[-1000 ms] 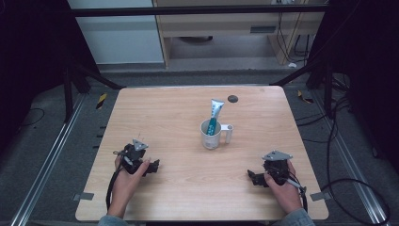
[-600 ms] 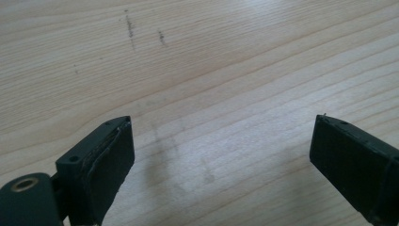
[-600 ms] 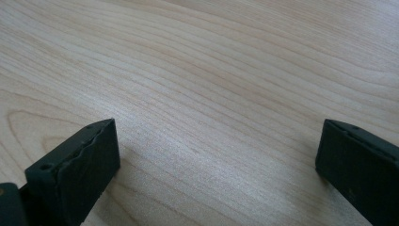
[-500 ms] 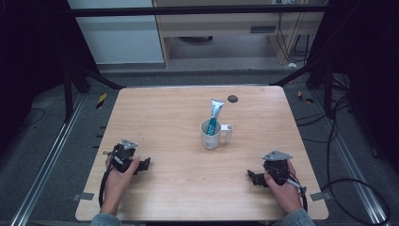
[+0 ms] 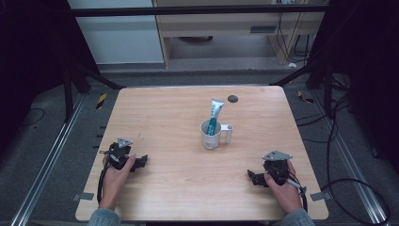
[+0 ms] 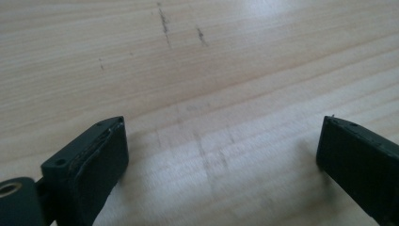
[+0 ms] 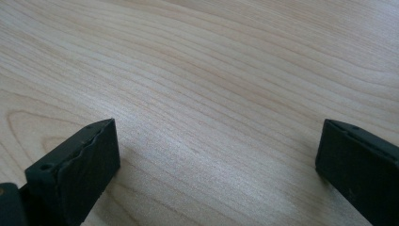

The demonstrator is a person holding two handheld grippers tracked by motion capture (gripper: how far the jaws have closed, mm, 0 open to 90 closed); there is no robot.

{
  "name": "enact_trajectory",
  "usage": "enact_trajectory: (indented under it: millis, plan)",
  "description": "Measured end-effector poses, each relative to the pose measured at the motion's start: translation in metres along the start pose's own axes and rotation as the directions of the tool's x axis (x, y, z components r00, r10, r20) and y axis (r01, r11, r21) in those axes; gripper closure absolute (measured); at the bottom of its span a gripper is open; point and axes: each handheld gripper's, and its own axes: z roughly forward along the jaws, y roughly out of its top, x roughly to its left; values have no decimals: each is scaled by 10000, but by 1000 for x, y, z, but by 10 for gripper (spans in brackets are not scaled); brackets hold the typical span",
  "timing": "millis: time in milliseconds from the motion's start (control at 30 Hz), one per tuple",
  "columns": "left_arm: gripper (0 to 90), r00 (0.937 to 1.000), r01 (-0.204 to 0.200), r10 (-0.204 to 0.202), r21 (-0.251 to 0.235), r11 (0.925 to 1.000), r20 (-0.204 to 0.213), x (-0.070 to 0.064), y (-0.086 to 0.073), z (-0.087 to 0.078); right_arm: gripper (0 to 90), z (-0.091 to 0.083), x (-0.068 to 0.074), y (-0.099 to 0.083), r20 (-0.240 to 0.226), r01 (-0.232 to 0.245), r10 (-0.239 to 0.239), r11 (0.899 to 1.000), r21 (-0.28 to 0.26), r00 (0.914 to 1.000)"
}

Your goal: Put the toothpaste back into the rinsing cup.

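Nearest the person, in the high view, two hands are resting on the near part of the wooden surface point(image 5: 179, 188), each holding tongs. The left tongs point(image 5: 141, 162) are lying near the left edge, pointing inward toward the middle. The right tongs point(image 5: 252, 177) are lying near the right edge, likewise pointing inward. The two are sitting well apart from each other, with bare wood between them.

The left gripper view is showing what the high view cannot resolve: the left tongs point(image 6: 221, 155) are standing wide apart, holding nothing, with plain wood grain and a few faint dark scuff marks point(image 6: 164, 23) beyond the jaws. The right gripper view is showing the same for the right tongs point(image 7: 216, 160): jaws wide apart, nothing between them, unmarked grain ahead.

Farther out, the high view is showing a white mug point(image 5: 211, 134) standing upright near the centre of the surface, its handle pointing to the right. A toothpaste tube point(image 5: 215, 113) is standing in the mug, leaning slightly and rising above the rim. The mug is sitting well apart from both tongs.

Farthest on the surface, a small dark round spot point(image 5: 232, 98) is lying near the far edge, behind the mug; what it is cannot be told.
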Motion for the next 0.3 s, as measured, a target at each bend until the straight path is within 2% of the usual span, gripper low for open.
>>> enact_trajectory:
  millis: [33,300]
  plan:
    - [13,10000,0,0,-164,9999,5,1,-1,2,4,0,0,0,-7,4,-4,10000,-5,10000]
    - [0,10000,7,-6,-145,9999,55,3,1,3,4,0,0,0,-7,4,-4,10000,-5,10000]
